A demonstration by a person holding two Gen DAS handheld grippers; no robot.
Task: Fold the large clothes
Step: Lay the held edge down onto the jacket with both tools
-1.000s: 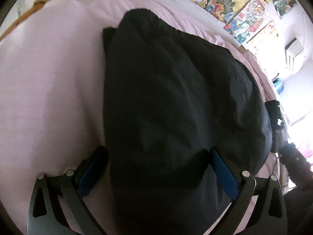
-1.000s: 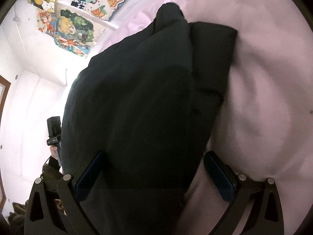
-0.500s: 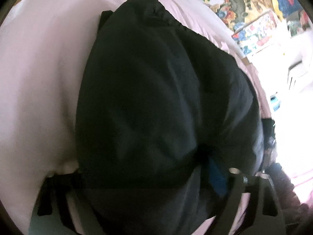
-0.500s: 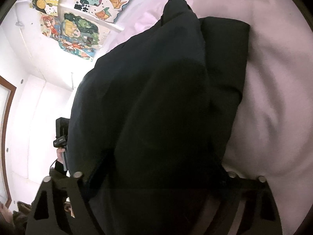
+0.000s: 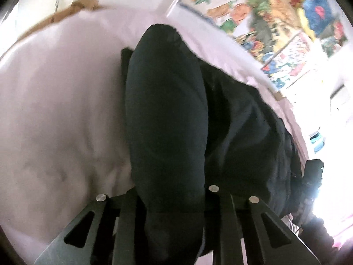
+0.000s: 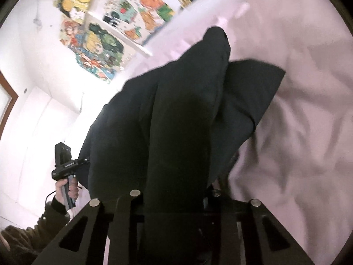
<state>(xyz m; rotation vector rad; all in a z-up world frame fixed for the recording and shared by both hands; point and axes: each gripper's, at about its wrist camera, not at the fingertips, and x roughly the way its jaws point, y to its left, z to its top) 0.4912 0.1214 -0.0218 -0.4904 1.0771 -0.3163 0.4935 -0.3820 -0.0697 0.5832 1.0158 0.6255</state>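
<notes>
Left wrist view
Surface: pale pink bedsheet (image 5: 55, 121), bright posters (image 5: 253, 11) at 1 o'clock.
Garment: one black garment (image 5: 167, 114) on the sheet, running from 12 o'clock down into the jaws.
Left gripper (image 5: 174, 201): jaws have just been closing, now pinched on a bunched edge.

Right wrist view
Surface: the same sheet (image 6: 297, 132) from 1 to 5 o'clock.
Right gripper (image 6: 174, 198): also just closed, nipping the garment's near edge.
Person's hand (image 6: 66, 187): at 8 o'clock, holding the other gripper's handle.

Advice: lift both held edges evenly, keep the cloth taut, carry it toward 12 o'clock.
Count: one garment, two grippers.
</notes>
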